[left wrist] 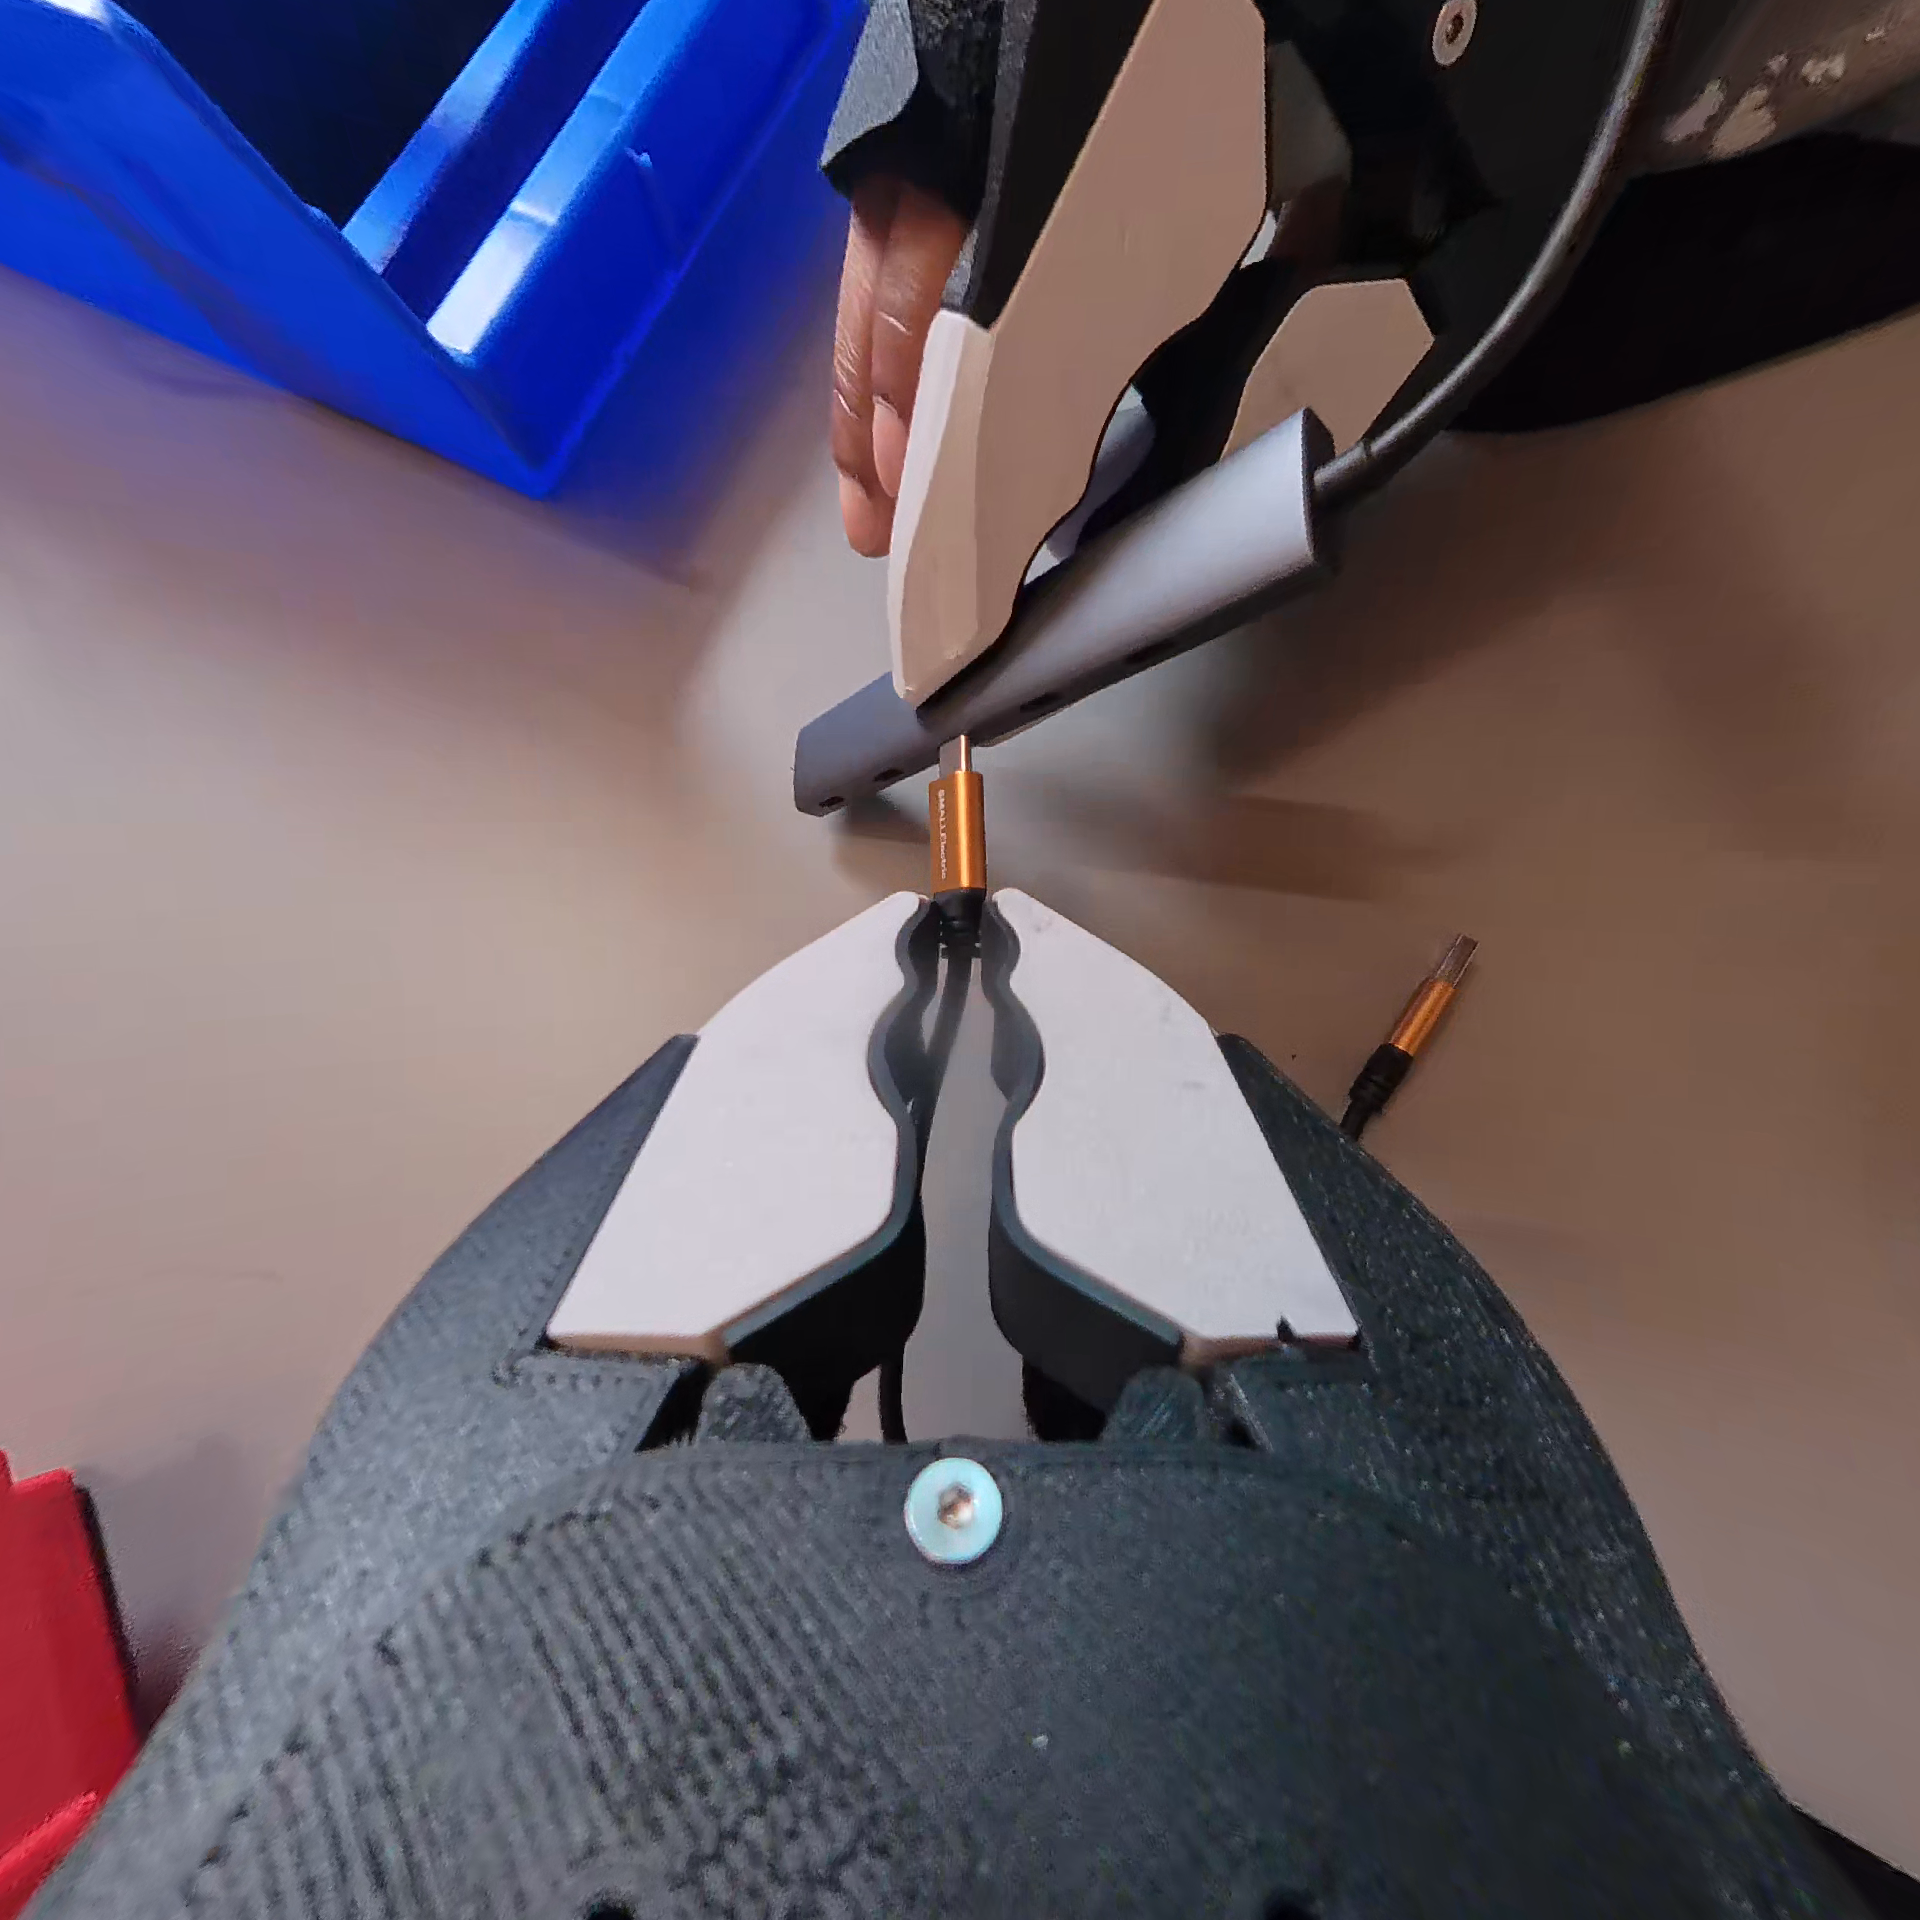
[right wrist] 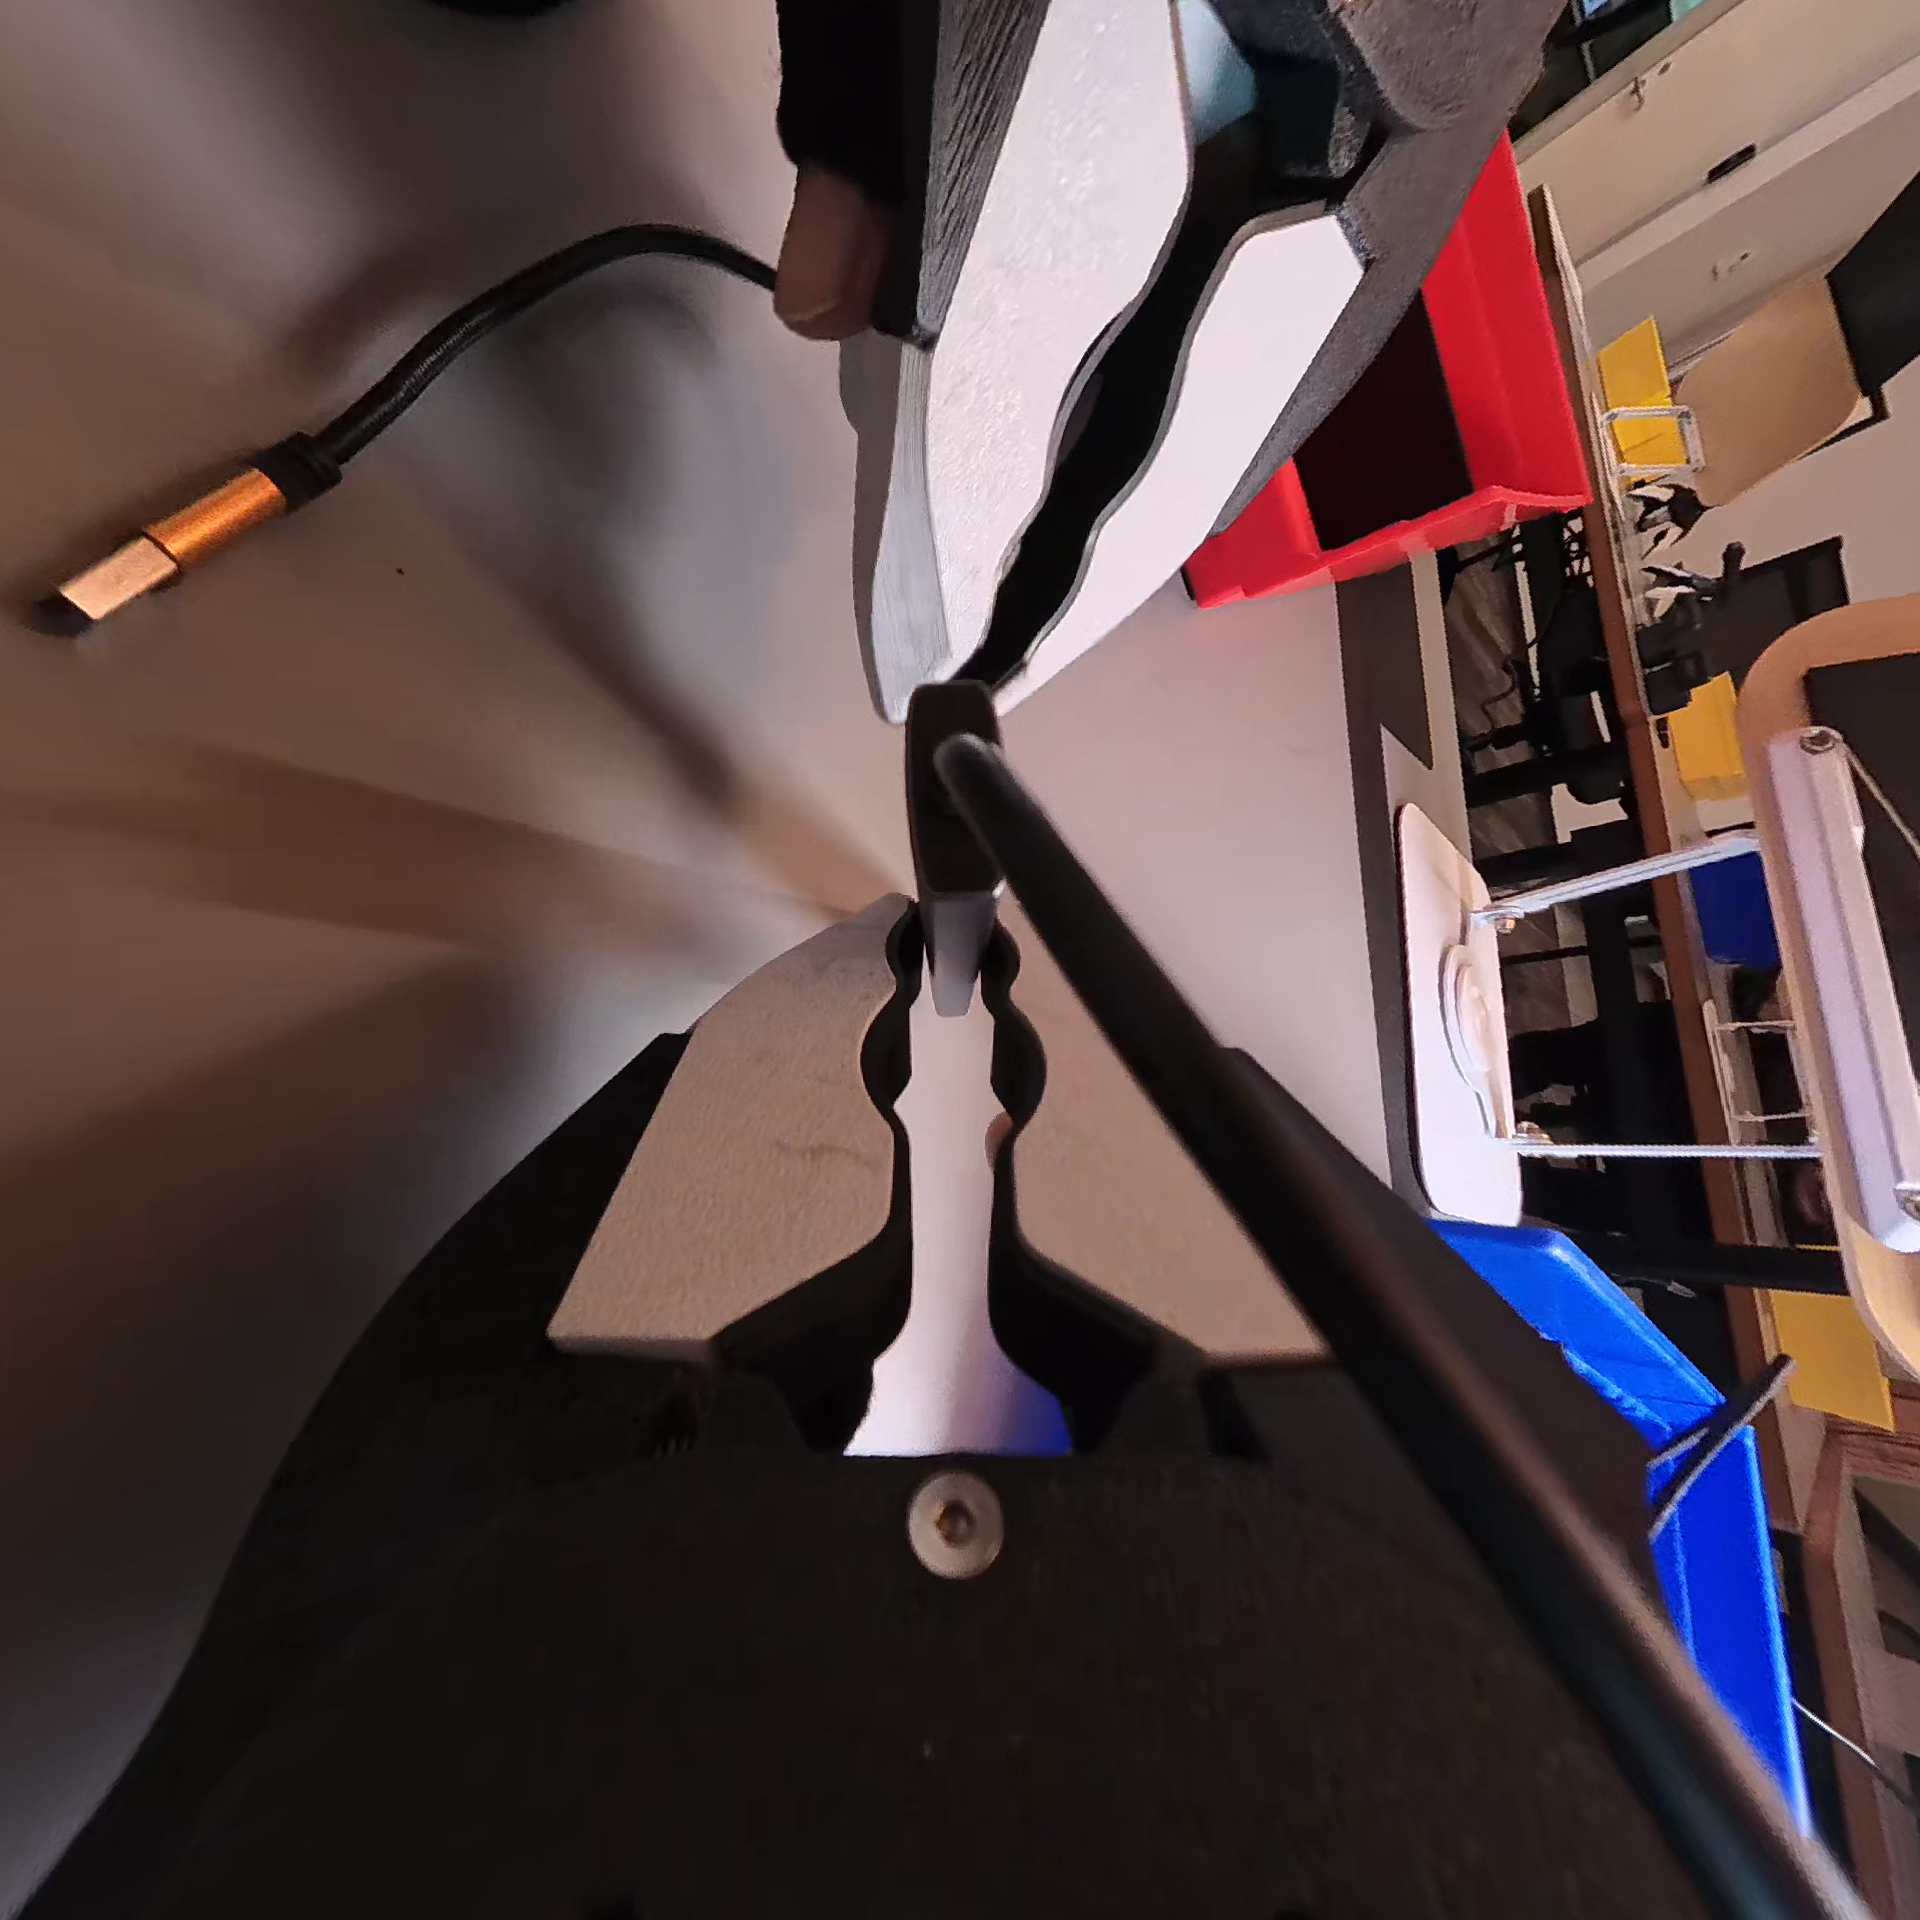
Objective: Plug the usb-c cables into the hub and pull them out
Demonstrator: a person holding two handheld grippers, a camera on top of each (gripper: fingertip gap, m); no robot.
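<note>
My left gripper is shut on the black cable just behind an orange USB-C plug. The plug points up at the long side of a grey hub; its metal tip touches a port there, and part of the tip still shows. My right gripper is shut on the hub, holding it tilted above the table, and also shows in the left wrist view. The hub's own black cable runs back over the right gripper. In the right wrist view the left gripper meets the hub from above.
The cable's other orange plug lies on the beige table; it also shows in the right wrist view. A blue bin stands behind, and a red bin at the near left. A gloved hand holds the right gripper. Left and right tips are no more than a few centimetres apart.
</note>
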